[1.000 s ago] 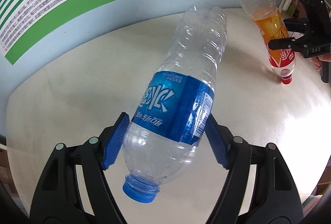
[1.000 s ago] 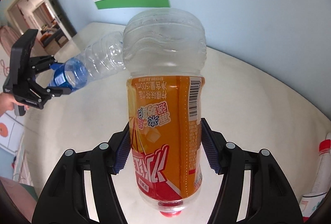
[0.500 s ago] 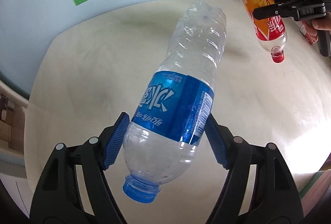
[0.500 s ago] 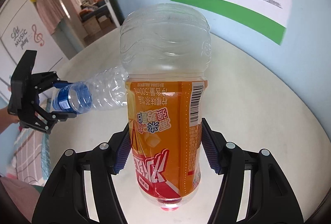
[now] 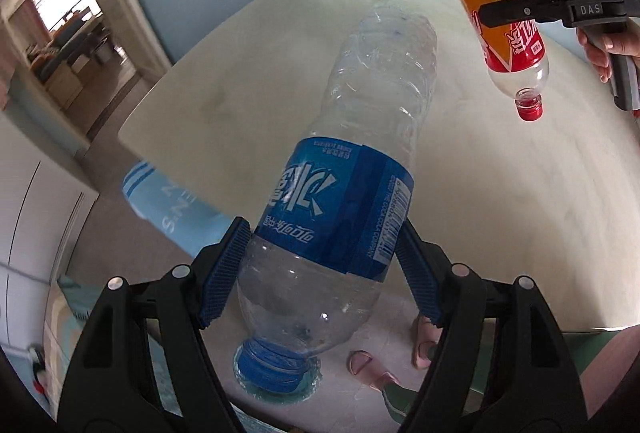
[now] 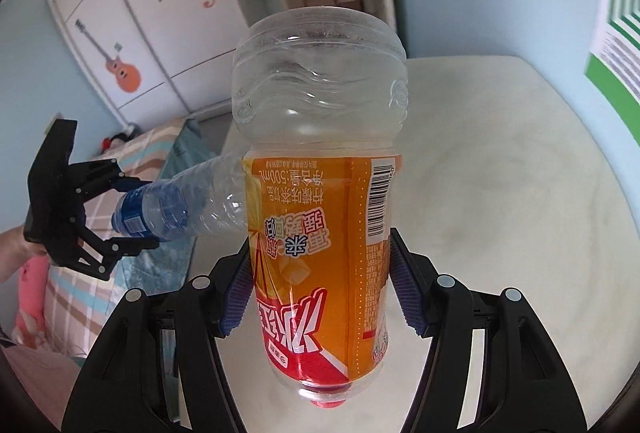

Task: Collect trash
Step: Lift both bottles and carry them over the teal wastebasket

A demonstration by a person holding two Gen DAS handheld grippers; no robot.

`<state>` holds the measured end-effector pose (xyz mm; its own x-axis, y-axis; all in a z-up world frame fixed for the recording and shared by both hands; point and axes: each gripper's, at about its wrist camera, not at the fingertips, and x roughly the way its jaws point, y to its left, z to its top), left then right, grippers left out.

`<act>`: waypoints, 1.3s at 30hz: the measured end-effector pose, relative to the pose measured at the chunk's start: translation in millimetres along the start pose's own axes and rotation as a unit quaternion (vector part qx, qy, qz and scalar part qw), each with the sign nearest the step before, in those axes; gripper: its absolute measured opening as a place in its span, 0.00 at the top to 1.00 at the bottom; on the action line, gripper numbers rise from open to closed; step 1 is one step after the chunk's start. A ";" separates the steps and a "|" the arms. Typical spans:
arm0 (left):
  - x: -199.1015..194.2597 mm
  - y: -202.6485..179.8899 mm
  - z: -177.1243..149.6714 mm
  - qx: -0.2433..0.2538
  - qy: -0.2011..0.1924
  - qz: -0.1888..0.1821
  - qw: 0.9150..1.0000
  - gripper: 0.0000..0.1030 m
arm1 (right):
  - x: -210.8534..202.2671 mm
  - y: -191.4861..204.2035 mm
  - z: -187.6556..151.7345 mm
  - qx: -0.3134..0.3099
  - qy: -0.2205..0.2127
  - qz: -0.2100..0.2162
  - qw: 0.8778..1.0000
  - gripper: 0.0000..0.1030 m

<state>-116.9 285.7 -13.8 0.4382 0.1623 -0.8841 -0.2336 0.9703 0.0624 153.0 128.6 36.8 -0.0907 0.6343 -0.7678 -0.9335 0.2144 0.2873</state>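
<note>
Two empty plastic bottles are recorded, one per gripper, both held inverted in the air above a pale table [image 5: 500, 193]. The water bottle [image 5: 344, 189] is clear and ribbed, with a blue label and blue cap; it is clamped across the lower edge of the label by the left gripper [image 5: 322, 269], blue pads pressed to both sides, cap nearest the camera and base tilted away to the upper right. In the right wrist view the same bottle [image 6: 180, 209] and left gripper [image 6: 120, 213] are seen at the left, over a plaid bedcover [image 6: 68, 285]. The tea bottle [image 6: 320, 233] is clear with an orange and red label and a red cap; it is grasped at the label by the right gripper [image 6: 320, 285], cap down, wide clear base uppermost. In the left wrist view this bottle [image 5: 492, 17] and the right gripper [image 5: 516, 7] appear at the upper right. Compared with half a second earlier, both views have swung left: a doorway [image 5: 64, 25] and the table's left edge are now seen by the left camera, and a wardrobe [image 6: 136, 29] with a guitar decal by the right. The grasps on both bottles are unchanged. Count: two bottles, two grippers, one table.
</note>
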 end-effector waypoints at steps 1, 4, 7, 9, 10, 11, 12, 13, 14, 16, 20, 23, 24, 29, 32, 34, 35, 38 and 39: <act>-0.4 9.4 -8.4 -0.015 0.004 0.007 1.000 0.31 | 13.7 18.2 10.0 -0.015 0.005 0.014 1.000 0.40; -6.9 40.4 -45.1 -0.069 0.019 0.027 0.997 0.31 | 53.0 71.7 34.2 -0.053 0.021 0.058 0.997 0.40; -12.8 64.1 -81.9 -0.120 0.034 0.042 0.991 0.31 | 89.8 122.4 53.1 -0.083 0.038 0.096 0.991 0.40; -14.6 79.5 -106.0 -0.150 0.045 0.051 0.986 0.31 | 117.8 160.8 66.0 -0.102 0.050 0.125 0.986 0.40; -15.2 86.4 -118.6 -0.167 0.051 0.054 0.983 0.31 | 130.4 179.9 70.5 -0.110 0.056 0.138 0.983 0.40; -16.5 92.3 -130.4 -0.180 0.055 0.056 0.981 0.31 | 140.8 195.0 74.0 -0.117 0.062 0.149 0.980 0.40; -14.8 98.5 -137.9 -0.192 0.059 0.058 0.978 0.31 | 150.5 210.9 76.5 -0.125 0.066 0.157 0.977 0.40; -17.8 102.4 -152.1 -0.205 0.065 0.059 0.975 0.31 | 161.1 225.7 79.8 -0.133 0.071 0.165 0.975 0.40; -15.1 109.1 -159.8 -0.215 0.070 0.060 0.972 0.31 | 172.2 242.4 81.2 -0.139 0.078 0.178 0.971 0.40; -14.5 121.3 -184.1 -0.232 0.081 0.062 0.967 0.31 | 190.7 267.8 79.9 -0.149 0.090 0.191 0.966 0.40; -11.8 145.8 -227.2 -0.259 0.095 0.059 0.959 0.31 | 228.6 304.7 66.0 -0.166 0.126 0.211 0.955 0.40; -0.6 158.4 -251.0 -0.279 0.102 0.055 0.953 0.31 | 258.6 323.3 51.7 -0.171 0.157 0.214 0.949 0.40; 3.9 162.3 -256.9 -0.284 0.106 0.054 0.951 0.31 | 267.8 324.8 44.5 -0.171 0.169 0.213 0.947 0.40; 12.7 177.0 -303.1 -0.307 0.115 0.049 0.944 0.31 | 313.4 342.4 11.2 -0.175 0.212 0.204 0.940 0.40; 23.3 181.3 -321.3 -0.320 0.123 0.045 0.939 0.31 | 342.6 350.9 -4.4 -0.170 0.235 0.201 0.936 0.40; 34.8 184.1 -330.8 -0.324 0.127 0.039 0.937 0.31 | 359.7 355.1 -15.6 -0.170 0.247 0.196 0.934 0.40; 40.7 184.4 -334.4 -0.325 0.129 0.038 0.936 0.31 | 370.7 357.1 -22.1 -0.167 0.253 0.193 0.933 0.40; 62.5 186.9 -347.5 -0.336 0.136 0.031 0.931 0.31 | 400.8 360.0 -38.7 -0.155 0.270 0.185 0.932 0.40; 70.9 188.1 -352.0 -0.341 0.138 0.028 0.930 0.31 | 410.7 359.6 -43.9 -0.153 0.275 0.183 0.931 0.40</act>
<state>-435.3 416.7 -227.7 0.1907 0.0651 -0.9795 -0.7860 0.6079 -0.1126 -235.2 433.6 -200.2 -0.5072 0.1288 -0.8522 -0.8530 -0.2159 0.4751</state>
